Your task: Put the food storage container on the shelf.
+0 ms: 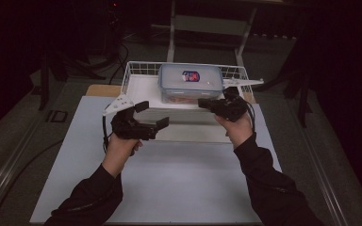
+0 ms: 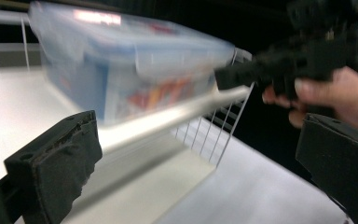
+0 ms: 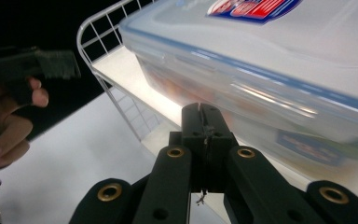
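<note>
Dark sleeves [image 1: 273, 188] and two bare hands enter at the near edge of the high view, each holding a black gripper over a white board [image 1: 169, 179] laid flat on a grey table [image 1: 70, 99]. Left gripper [image 1: 152, 115]: jaws spread wide, nothing between them, held over the board just short of the basket. Right gripper [image 1: 202, 102]: jaws pressed fully together with nothing in them, tip at the near right corner of the box; whether it touches the box cannot be told. Clear plastic box [image 1: 191, 82]: blue-edged lid shut, red and blue label on top, coloured contents visible through the wall, standing in the far part of a white wire basket [image 1: 136, 70] whose flat white floor runs toward the person. Basket sits at the far end of the board. Room beyond: dark, with a pale metal frame [image 1: 207, 23], black cables on the floor and a metal rail [image 1: 9, 160] along the left side.
</note>
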A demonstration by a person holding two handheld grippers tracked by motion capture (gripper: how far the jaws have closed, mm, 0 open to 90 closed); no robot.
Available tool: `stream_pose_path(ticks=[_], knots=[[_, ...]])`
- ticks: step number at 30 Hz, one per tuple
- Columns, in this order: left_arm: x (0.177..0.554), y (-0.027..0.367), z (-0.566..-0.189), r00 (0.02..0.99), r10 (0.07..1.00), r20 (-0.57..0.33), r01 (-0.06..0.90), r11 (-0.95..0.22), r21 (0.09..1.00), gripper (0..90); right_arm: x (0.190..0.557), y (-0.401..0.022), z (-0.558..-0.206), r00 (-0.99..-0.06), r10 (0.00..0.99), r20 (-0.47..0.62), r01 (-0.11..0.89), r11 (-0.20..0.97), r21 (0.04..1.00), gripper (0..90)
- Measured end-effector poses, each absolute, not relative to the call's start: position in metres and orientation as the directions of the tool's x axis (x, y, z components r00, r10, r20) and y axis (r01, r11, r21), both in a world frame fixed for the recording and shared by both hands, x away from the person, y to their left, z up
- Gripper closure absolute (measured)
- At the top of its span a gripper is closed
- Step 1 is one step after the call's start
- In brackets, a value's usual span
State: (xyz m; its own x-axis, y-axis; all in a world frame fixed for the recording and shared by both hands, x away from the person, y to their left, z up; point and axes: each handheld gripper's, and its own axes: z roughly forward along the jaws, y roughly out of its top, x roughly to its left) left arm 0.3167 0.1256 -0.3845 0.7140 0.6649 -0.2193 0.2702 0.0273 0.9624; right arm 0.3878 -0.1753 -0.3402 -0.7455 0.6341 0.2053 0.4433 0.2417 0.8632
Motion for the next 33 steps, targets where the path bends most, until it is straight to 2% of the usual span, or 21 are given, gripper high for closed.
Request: stream_pose_path(ticks=[13, 23, 26, 27, 28, 29, 30, 31, 33], knots=[[0.315, 0.117, -0.400, 0.723, 0.658, -0.213, 0.288, -0.007, 0.958, 0.0, 0.410, -0.161, -0.344, -0.730, 0.651, 0.207, 0.459, 0.244, 0.854, 89.8], [0.314, 0.114, -0.404, 0.734, 0.645, -0.213, 0.291, -0.015, 0.956, 0.0, 0.408, -0.150, -0.345, -0.751, 0.623, 0.220, 0.450, 0.239, 0.860, 88.3], [0.312, 0.116, -0.403, 0.739, 0.645, -0.197, 0.278, -0.026, 0.960, 0.0, 0.398, -0.149, -0.344, -0.776, 0.594, 0.212, 0.425, 0.244, 0.872, 73.1], [0.312, 0.116, -0.403, 0.739, 0.645, -0.197, 0.278, -0.026, 0.960, 0.0, 0.398, -0.149, -0.344, -0.776, 0.594, 0.212, 0.425, 0.244, 0.872, 73.1], [0.309, 0.118, -0.402, 0.737, 0.648, -0.190, 0.272, -0.027, 0.962, 0.0, 0.393, -0.148, -0.344, -0.786, 0.586, 0.198, 0.409, 0.252, 0.877, 67.5], [0.307, 0.118, -0.402, 0.732, 0.658, -0.177, 0.268, -0.038, 0.963, 0.0, 0.379, -0.147, -0.342, -0.809, 0.567, 0.155, 0.365, 0.279, 0.888, 52.2], [0.303, 0.118, -0.401, 0.733, 0.662, -0.155, 0.257, -0.058, 0.965, 0.0, 0.376, -0.147, -0.342, -0.813, 0.563, 0.149, 0.355, 0.277, 0.893, 46.6], [0.303, 0.118, -0.401, 0.733, 0.662, -0.155, 0.257, -0.058, 0.965, 0.0, 0.376, -0.147, -0.342, -0.813, 0.563, 0.149, 0.355, 0.277, 0.893, 46.6], [0.298, 0.119, -0.401, 0.740, 0.656, -0.147, 0.253, -0.069, 0.965, 0.0, 0.365, -0.147, -0.342, -0.824, 0.553, 0.124, 0.322, 0.277, 0.905, 32.1]])
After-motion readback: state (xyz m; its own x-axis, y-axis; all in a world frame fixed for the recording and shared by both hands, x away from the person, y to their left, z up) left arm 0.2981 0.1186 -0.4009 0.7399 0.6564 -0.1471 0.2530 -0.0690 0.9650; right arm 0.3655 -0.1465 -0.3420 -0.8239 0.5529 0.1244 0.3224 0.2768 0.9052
